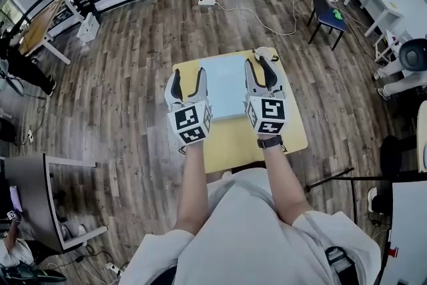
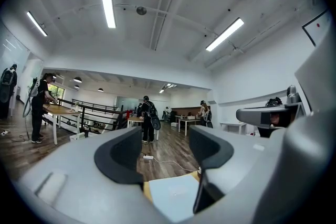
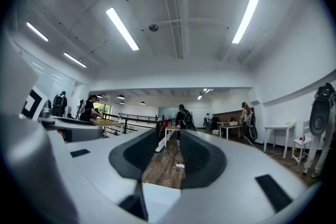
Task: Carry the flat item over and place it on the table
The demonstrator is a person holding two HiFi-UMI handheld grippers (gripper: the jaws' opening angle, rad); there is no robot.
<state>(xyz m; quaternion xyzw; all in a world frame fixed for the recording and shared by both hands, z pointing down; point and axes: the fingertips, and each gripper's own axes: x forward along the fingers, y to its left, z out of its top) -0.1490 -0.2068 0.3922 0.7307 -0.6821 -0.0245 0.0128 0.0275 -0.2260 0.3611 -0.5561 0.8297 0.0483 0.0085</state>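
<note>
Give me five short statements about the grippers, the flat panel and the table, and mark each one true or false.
1. The flat panel lies on a yellow table. True.
2. The left gripper is clamped on the panel. False: its jaws stand apart, and only floor shows between them.
3. A white power strip lies on the wooden floor beyond the table. True.
4. The panel is the only thing on the table. False: a small pale thing sits at the table's far right corner.
5. The right gripper hangs over bare floor, well away from the table. False: it is above the table, at the panel's right edge.
</note>
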